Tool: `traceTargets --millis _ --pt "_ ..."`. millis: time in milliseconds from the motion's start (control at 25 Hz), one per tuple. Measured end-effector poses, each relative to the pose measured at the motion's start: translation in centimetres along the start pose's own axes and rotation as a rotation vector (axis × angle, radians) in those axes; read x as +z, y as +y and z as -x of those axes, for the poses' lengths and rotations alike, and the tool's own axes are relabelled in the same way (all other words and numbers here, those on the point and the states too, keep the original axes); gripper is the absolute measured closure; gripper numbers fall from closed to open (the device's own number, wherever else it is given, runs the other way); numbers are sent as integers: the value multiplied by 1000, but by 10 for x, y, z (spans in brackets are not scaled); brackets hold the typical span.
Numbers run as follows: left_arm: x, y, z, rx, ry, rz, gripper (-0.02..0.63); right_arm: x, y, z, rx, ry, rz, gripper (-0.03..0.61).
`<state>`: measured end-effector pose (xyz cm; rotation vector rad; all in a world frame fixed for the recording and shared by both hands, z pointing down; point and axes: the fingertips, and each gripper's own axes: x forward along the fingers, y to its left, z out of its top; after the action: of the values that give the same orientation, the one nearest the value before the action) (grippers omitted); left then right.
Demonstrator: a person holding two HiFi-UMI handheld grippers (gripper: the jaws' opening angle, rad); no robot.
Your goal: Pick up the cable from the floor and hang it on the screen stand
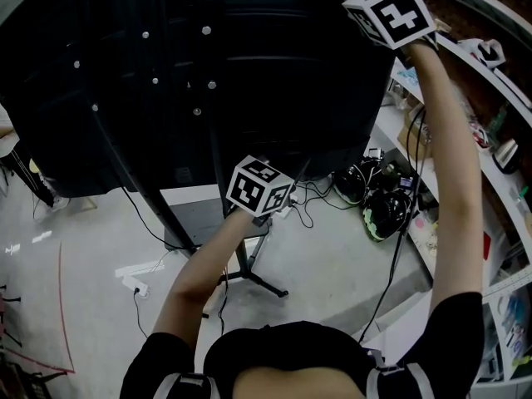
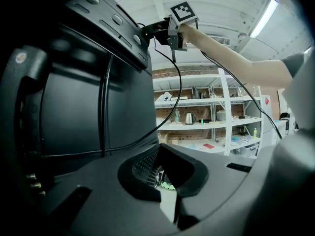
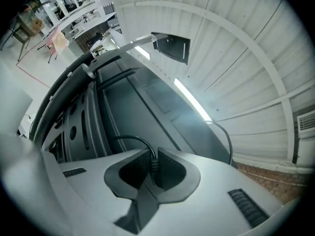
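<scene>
Cable (image 3: 136, 136): thin, round, black, with a rubbery sheath. A short ribbed collar on it is pinched between the textured pads of the right claw (image 3: 153, 157), which is clamped on it. From the pinch, a small loop arches over onto the top edge of the screen (image 1: 166, 98). In the left gripper view the rest is seen hanging from that claw in a slack curve down the screen's back.

Right claw is held high at the screen's upper edge, its white cube with square black markers (image 1: 389, 11) uppermost.

Left claw (image 2: 160, 149): jaws are closed together with nothing between the pads. It is held lower, close behind the screen.

Screen back: matte black moulded plastic, ribbed, dotted with bright screw heads. It is carried on the screen stand (image 1: 170, 219), a slim black metal post with splayed feet.

Floor (image 1: 83, 256): pale, smooth, faintly glossy. A tangle of black leads (image 1: 357, 181) is noted on it beside white metal shelving (image 2: 226, 107).
</scene>
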<state>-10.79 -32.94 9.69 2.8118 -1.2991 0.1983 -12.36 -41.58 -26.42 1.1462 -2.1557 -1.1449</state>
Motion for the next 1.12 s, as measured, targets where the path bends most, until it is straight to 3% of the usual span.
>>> traceTargets --millis 360,640,1120 --pt "11 -22 13 -41 -5 -39 611 23 -3 63 -67 -54 -38 518" --pt "37 -33 14 -67 -68 -15 611 20 35 109 -34 -108 -57 518" --pt "82 -27 26 -43 -157 -28 611 -29 137 136 156 -149 -326 518"
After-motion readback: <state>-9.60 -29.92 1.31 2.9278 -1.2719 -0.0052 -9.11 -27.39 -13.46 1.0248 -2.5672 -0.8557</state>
